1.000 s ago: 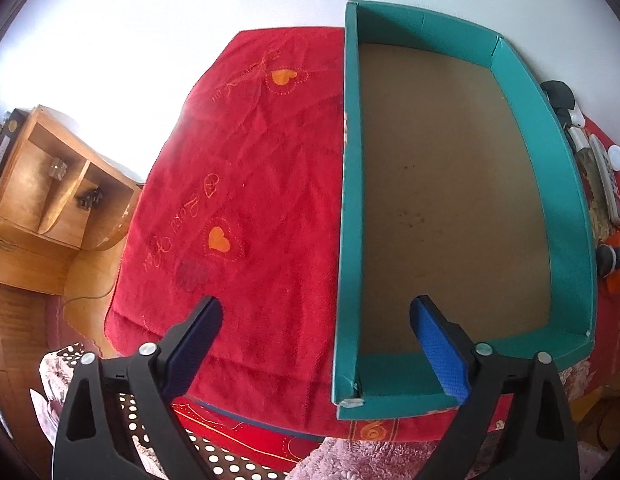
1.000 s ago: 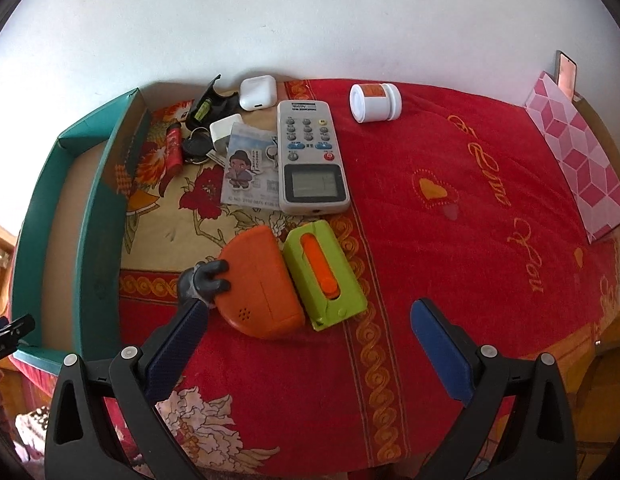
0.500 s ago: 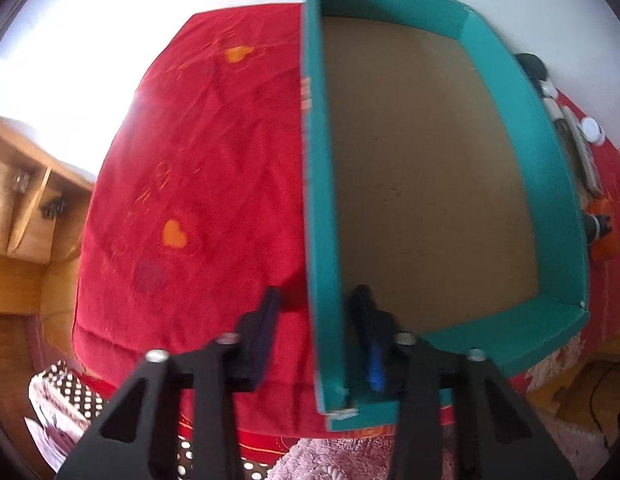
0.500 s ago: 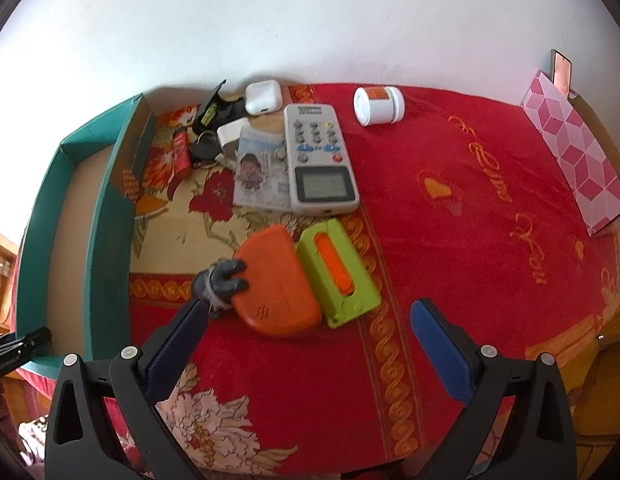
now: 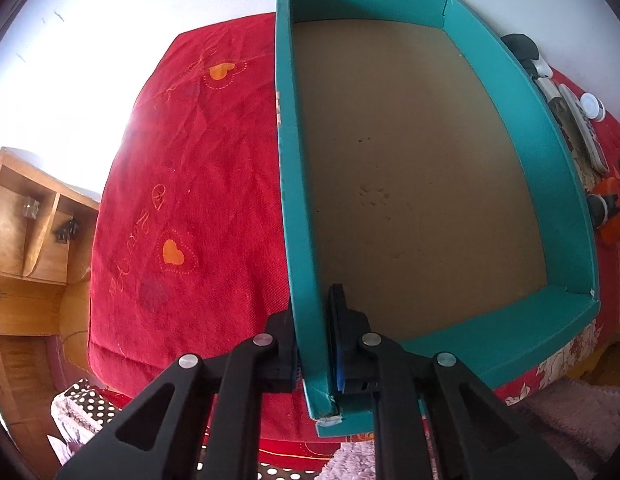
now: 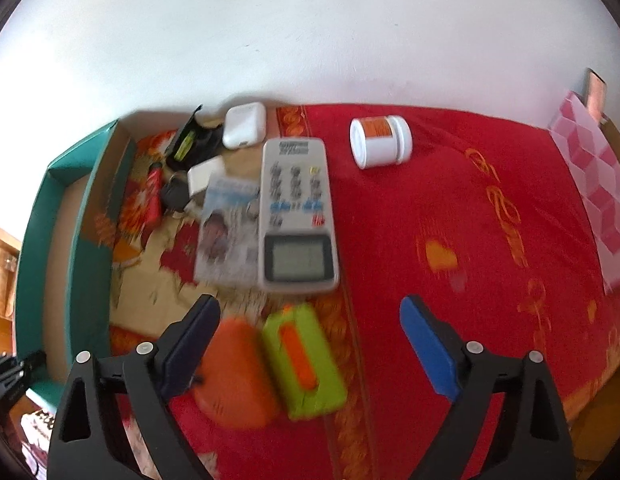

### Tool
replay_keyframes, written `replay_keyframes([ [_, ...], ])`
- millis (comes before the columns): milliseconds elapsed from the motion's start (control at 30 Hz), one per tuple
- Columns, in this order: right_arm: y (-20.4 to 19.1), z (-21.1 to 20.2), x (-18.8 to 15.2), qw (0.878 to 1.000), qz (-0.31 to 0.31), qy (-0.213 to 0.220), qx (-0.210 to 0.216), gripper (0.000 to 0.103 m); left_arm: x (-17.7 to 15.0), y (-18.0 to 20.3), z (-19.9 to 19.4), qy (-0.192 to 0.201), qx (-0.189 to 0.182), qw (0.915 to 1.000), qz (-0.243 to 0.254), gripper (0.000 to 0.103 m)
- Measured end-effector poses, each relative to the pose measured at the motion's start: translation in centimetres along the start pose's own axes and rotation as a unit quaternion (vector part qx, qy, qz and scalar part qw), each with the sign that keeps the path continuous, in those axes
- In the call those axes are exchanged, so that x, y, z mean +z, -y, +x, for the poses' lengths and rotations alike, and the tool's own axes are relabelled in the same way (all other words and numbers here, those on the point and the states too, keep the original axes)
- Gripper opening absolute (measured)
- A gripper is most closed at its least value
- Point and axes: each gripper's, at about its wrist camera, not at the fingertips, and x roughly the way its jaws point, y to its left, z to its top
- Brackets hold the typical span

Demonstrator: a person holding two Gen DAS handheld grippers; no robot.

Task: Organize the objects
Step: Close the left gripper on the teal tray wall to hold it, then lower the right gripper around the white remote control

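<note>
Box (image 5: 306,240) wall is hiding our left gripper's (image 5: 313,344) pinch; right gripper (image 6: 310,344) is hovering wide open, blurred, case (image 6: 234,376) at seven o'clock.

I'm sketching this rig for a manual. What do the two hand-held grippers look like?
Both match: the left hand-held gripper and right hand-held gripper have matte black angular frames with triangular cut-outs, silver round screw heads, and blue pads on the fingers. No cables or markings are visible.

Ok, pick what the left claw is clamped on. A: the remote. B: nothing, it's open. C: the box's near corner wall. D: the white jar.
C: the left claw is shut on the teal box, one finger outside and one inside its side wall by the near corner.
</note>
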Motion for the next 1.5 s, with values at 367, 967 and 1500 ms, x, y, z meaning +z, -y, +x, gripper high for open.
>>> replay_keyframes([
  [367,0.6,5.4,4.3,0.999,-0.021,-0.027,0.022,0.090,0.3,1.3,-0.5,-0.002,0.038,0.9991,-0.019,0.015],
  [967,1.1,6.3,4.1,0.999,0.015,-0.032,-0.006,0.071,0.8,3.3,-1.0,0.003,0.047,0.9989,0.010,0.013],
  [1500,1.0,6.4,3.7,0.999,0.002,-0.036,-0.040,0.064,1.0,3.3,-1.5,0.009,0.044,0.9979,0.046,0.010],
])
